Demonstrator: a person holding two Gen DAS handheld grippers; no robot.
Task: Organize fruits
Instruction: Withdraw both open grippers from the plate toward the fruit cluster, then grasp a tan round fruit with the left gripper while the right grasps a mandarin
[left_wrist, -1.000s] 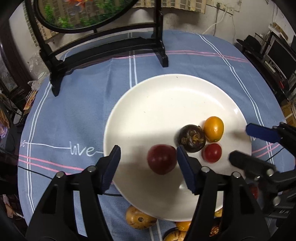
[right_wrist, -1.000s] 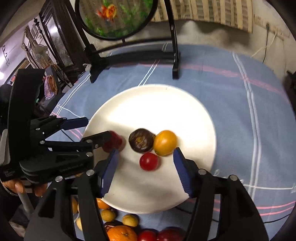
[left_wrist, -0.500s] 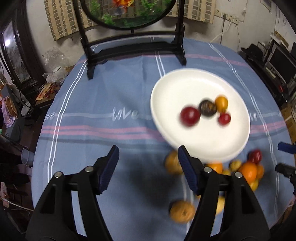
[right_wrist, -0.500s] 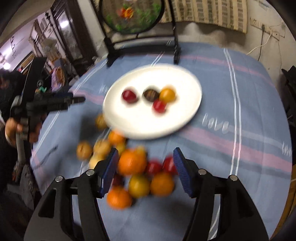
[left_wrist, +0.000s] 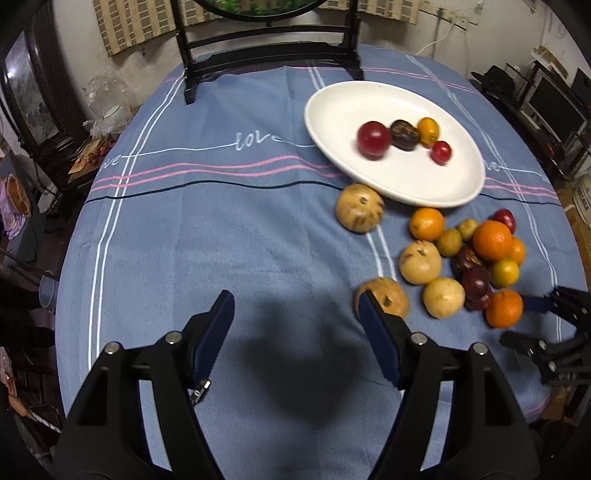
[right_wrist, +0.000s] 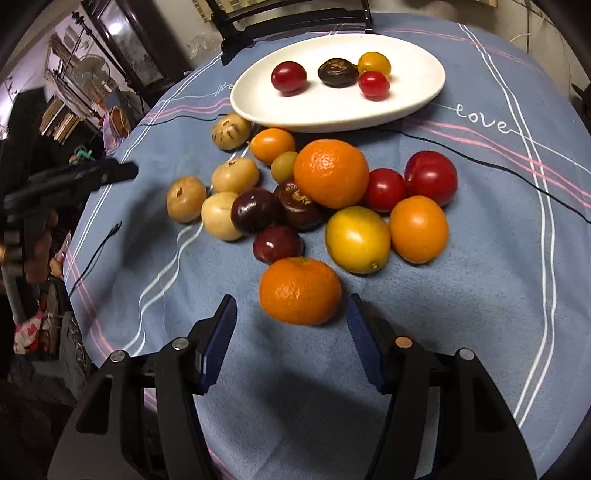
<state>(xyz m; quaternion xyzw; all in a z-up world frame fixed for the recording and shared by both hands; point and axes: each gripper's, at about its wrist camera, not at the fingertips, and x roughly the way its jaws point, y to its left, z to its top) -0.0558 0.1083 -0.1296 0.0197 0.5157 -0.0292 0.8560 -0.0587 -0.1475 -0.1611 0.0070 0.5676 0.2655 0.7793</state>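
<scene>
Jaws of the right gripper (right_wrist: 290, 343) stand apart and empty, just short of the nearest orange (right_wrist: 300, 290) at the near edge of the tabletop (right_wrist: 480, 295). Jaws of the left gripper (left_wrist: 295, 339) are likewise apart, holding nothing, beside a tan fruit (left_wrist: 384, 301). Loose fruits lie piled between the grippers and the white plate (right_wrist: 258, 107), which carries four. Risk: a closing jaw may nudge round fruit, which could roll off the near edge.

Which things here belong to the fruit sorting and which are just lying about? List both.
Job: white plate holding four small fruits; loose fruit pile on the cloth; open left gripper; open right gripper.

Lying about: black wooden stand; blue tablecloth.
</scene>
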